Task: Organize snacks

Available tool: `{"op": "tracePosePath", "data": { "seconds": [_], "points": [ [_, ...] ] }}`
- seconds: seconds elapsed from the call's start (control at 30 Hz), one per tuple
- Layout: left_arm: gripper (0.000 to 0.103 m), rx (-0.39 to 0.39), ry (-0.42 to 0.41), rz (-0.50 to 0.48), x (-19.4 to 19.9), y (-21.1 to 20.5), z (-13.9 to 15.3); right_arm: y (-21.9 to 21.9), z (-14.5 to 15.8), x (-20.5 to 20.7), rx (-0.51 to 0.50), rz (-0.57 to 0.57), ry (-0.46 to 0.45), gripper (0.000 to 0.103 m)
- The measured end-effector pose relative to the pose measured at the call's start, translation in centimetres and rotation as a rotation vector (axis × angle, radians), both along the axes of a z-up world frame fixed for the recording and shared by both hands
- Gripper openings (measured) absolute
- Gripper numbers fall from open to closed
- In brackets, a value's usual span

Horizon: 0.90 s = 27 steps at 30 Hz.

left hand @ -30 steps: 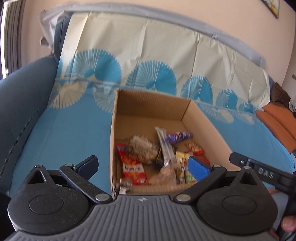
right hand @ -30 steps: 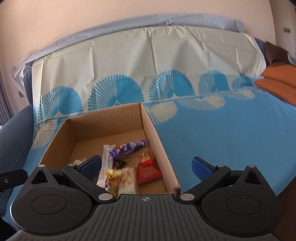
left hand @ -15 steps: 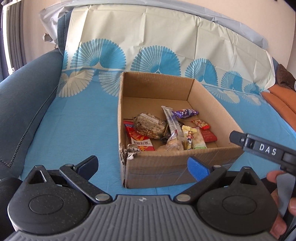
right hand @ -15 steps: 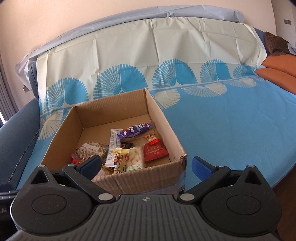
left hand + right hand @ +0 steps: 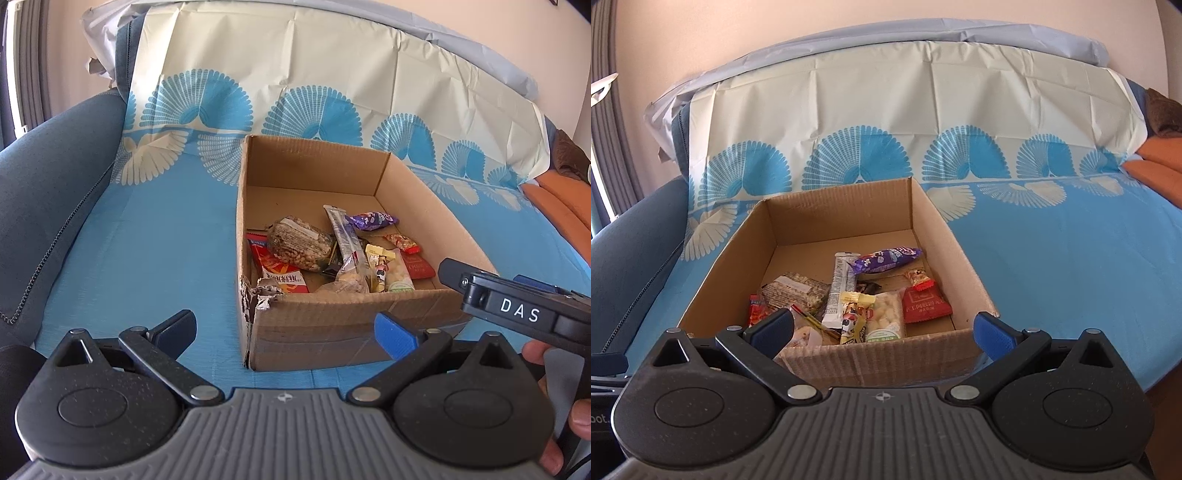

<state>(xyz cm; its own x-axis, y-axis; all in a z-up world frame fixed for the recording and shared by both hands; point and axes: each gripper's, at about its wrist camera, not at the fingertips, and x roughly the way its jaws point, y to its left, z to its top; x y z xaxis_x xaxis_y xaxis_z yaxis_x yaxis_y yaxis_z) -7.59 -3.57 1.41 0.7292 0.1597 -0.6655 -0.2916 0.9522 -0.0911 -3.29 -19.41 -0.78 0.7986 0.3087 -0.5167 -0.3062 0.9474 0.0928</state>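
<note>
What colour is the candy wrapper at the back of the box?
Purple wrapper, clearest from the right wrist.

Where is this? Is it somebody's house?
Probably yes, a living room. A blue sofa has a fan-patterned cover spread over its seat and back, orange cushions lie at the far end, and a cardboard box of snacks sits on the seat.

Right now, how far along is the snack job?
Looks nearly done, judging by how things lie: the snacks, such as the purple packet and red sachet, sit inside the cardboard box. No loose snack shows on the blue cover. In hand: nothing; the left gripper and right gripper are open and empty, short of the box. Left: nothing visible.
</note>
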Motion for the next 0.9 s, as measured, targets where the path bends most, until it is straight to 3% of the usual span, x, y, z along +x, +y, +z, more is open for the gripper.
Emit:
{"op": "tracePosePath", "data": {
  "seconds": [0.9],
  "points": [
    [0.103,0.019,-0.017,-0.016,-0.20,-0.55,0.34,0.44,-0.01,-0.36,-0.024,0.025,-0.020,0.102]
  ]
}}
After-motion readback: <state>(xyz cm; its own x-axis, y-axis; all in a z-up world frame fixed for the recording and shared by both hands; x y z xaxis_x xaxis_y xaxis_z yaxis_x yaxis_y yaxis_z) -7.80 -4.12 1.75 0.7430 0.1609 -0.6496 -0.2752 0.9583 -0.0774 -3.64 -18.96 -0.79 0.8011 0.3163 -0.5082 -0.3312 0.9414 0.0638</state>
